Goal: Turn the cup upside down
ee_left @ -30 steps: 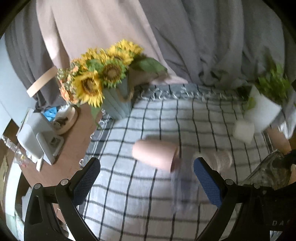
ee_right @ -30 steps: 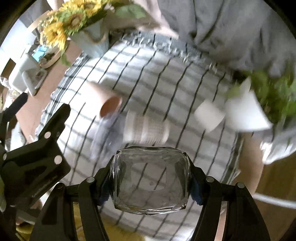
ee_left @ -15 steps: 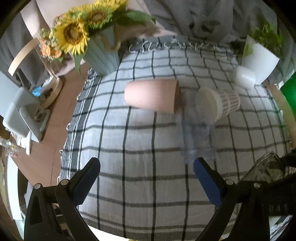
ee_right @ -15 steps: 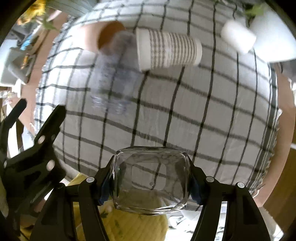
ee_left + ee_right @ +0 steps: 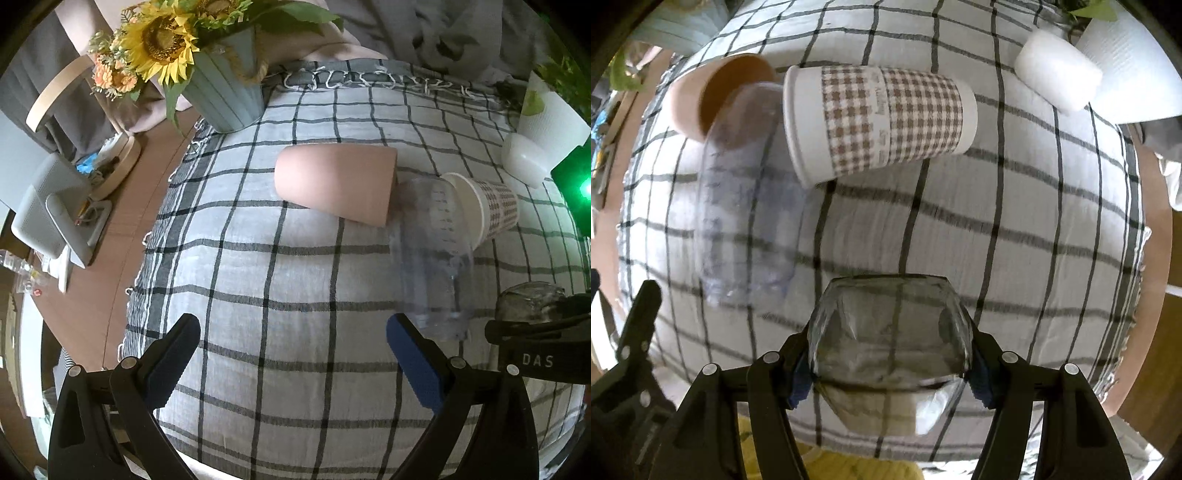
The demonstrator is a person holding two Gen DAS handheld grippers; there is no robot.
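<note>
My right gripper (image 5: 890,369) is shut on a clear glass cup (image 5: 890,343) and holds it above the near part of the checked cloth (image 5: 1015,229); the cup also shows at the right edge of the left wrist view (image 5: 528,301). My left gripper (image 5: 291,354) is open and empty over the cloth's near edge. Three cups lie on their sides on the cloth: a pink cup (image 5: 336,182), a clear plastic cup (image 5: 432,258) and a brown-checked paper cup (image 5: 882,118).
A sunflower pot (image 5: 225,92) stands at the cloth's far left corner. A white plant pot (image 5: 550,122) and a small white cup (image 5: 1056,70) stand at the far right. A wooden table edge and a grey device (image 5: 51,210) are on the left.
Both grippers have moved lower and closer to the cloth, so the lying cups look larger. The glass cup in my right gripper has tilted.
</note>
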